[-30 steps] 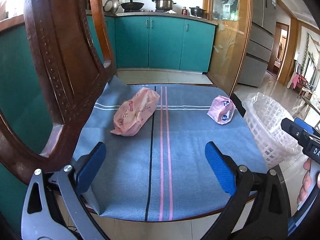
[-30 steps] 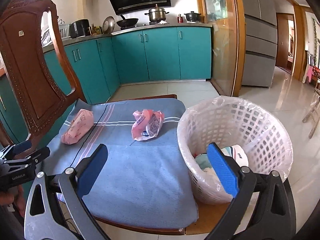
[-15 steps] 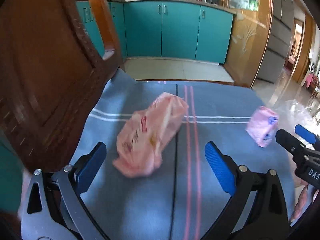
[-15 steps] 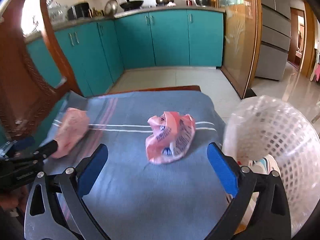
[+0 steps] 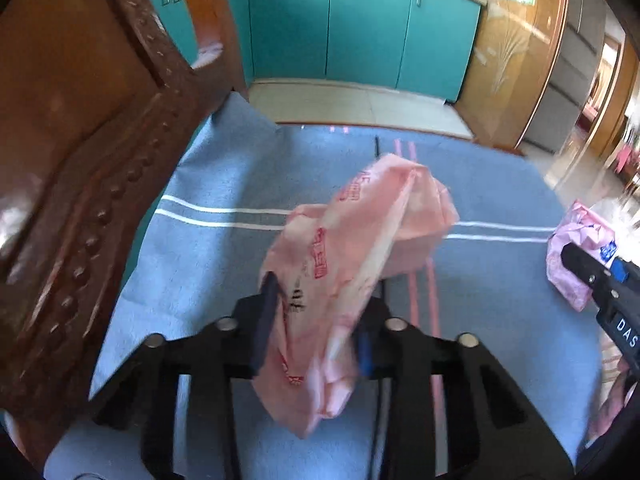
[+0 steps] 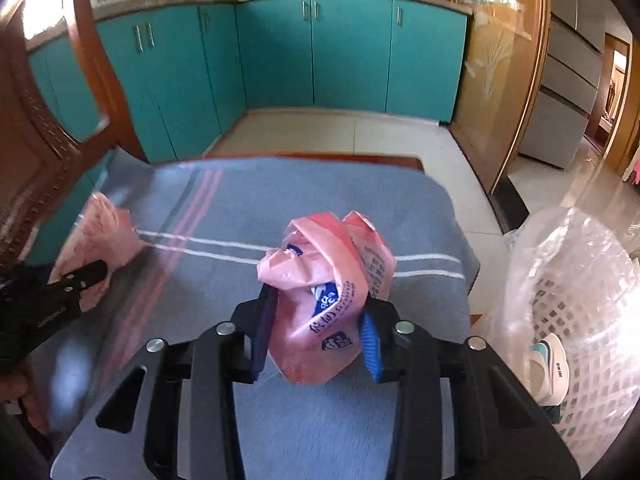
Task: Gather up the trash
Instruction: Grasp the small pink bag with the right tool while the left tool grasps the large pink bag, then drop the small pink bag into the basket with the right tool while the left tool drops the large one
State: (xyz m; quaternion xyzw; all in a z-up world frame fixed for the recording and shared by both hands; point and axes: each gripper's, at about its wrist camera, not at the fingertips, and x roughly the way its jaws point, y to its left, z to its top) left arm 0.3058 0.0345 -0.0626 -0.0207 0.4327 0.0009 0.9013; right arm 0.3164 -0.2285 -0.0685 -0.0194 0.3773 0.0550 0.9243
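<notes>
Now clamped, both tools. Left gripper [image 5: 316, 332], jaws just closed, blue pads pinching the near end of a long pale-pink wrapper [image 5: 352, 264] with red print; far end of the wrapper raised over the blue striped cloth [image 5: 224, 184]. Right gripper [image 6: 316, 338], jaws likewise just closed, squeezing a crumpled pink packet [image 6: 328, 280] with blue print, lower end of the packet between the pads, upper folds sticking up above them.

Seen only from the left wrist: carved wooden chair back [image 5: 80, 152] close at the left edge, and the right gripper's black nose at the far right, over the pink packet; whether pressed on it, cannot tell from that view. Seen only from the right wrist: white mesh basket [image 6: 580, 320] with a clear liner just past the right edge of the cloth, something white and teal inside it; worktop with pots above the teal cabinets [image 6: 280, 52]. Also from the right wrist, the left gripper's dark tip at the long wrapper, blurred, far left.
</notes>
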